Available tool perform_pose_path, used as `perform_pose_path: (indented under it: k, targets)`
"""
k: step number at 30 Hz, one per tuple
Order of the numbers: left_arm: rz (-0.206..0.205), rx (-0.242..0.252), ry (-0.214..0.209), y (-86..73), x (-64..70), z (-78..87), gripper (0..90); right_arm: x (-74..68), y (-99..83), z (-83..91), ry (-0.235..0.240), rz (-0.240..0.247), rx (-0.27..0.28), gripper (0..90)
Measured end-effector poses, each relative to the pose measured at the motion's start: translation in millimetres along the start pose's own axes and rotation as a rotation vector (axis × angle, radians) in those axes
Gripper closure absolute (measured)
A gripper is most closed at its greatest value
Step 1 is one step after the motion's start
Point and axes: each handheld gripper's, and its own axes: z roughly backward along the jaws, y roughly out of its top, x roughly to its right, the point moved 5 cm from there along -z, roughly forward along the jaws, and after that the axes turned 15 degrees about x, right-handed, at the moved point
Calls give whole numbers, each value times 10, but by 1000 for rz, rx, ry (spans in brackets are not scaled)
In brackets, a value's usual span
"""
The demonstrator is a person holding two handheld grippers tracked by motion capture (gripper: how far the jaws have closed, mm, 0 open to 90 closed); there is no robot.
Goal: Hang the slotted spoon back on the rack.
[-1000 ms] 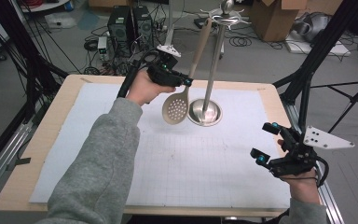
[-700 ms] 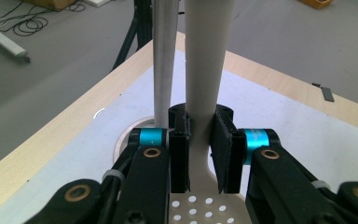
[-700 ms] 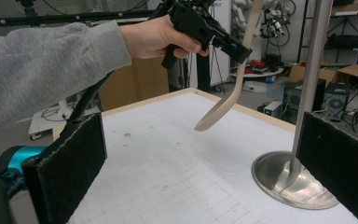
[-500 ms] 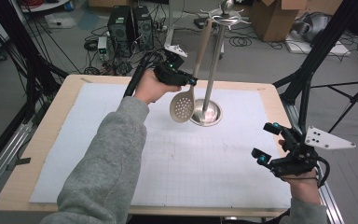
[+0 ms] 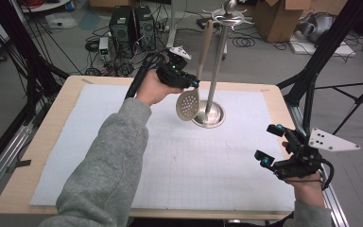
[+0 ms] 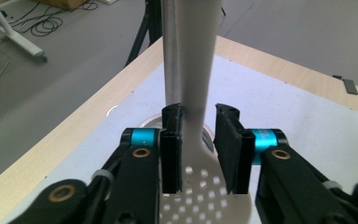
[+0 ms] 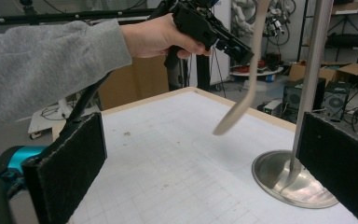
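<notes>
Left arm in grey sleeve (image 5: 106, 165) reaches forward across tabletop, hand (image 5: 152, 89) wrapped round handle of black left claw (image 5: 193, 84) with cyan-ringed jaws, held raised. Its jaws stand slightly apart, one on each side of pale slotted spoon's handle (image 6: 193, 70). Right hand (image 5: 309, 182) low at near right tabletop edge, holding black right claw (image 5: 270, 144); jaws spread wide, nothing between.

Left gripper (image 6: 199, 140) jaws slightly parted around slotted spoon (image 6: 193, 93) neck, near jaw touching handle, other jaw just clear. Perforated bowl below jaws. Steel pole (image 6: 169, 51) upright just behind spoon handle; round base (image 6: 144, 123) behind jaws. White mat (image 6: 307, 121) under base.
</notes>
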Motion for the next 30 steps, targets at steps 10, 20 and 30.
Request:
perform_pose_path:
  k: [10,20,30]
  targets:
    - [-40,-33,-41,-140,62,43,386,2,-11,-21,0,-1,7,4]
    - [-46,67,-39,-236,120,275,149,-24,-32,-74,8,-3,-8,4]
    - [-77,168,-69,-246,159,525,111,-39,-52,-100,12,-2,-25,4]
